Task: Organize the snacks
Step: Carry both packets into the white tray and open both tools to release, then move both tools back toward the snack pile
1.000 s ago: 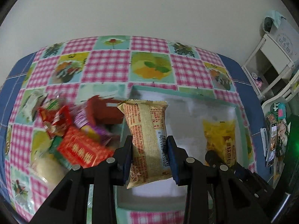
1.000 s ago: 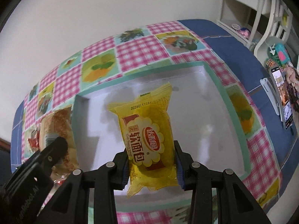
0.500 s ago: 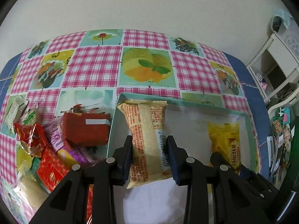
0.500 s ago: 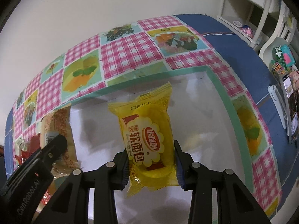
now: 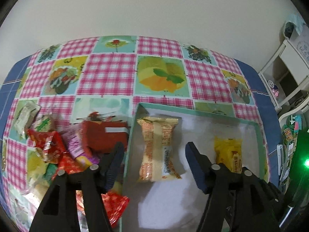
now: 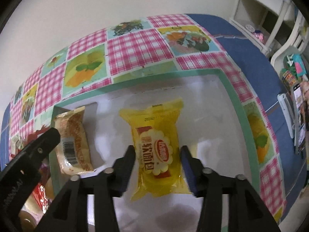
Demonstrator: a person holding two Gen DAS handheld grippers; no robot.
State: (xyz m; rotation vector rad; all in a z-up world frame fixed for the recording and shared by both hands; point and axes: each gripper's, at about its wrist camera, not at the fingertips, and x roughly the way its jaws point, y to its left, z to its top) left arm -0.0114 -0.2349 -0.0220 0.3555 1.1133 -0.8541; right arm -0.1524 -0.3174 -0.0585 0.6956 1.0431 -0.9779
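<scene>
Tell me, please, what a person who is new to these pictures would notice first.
First, the two wrapped breads inside the shallow green-rimmed box: a bright yellow bread packet between the opening right gripper, and a beige bread packet between the opening left gripper. Next, the heap of red snack packets left of the box on the pink checked tablecloth.

Lighting even and soft; both fisheye views are usable, with local blur.

You have diffuse indoor light, giving faint grey shadows on the white floor of the tray and no hard glare. In your left wrist view the beige snack packet and the pile of red wrappers are smeared by motion. In your right wrist view the yellow bread packet reads sharp. Both frames bow strongly and darken to black at the corners; a green lamp blooms at the edge.
</scene>
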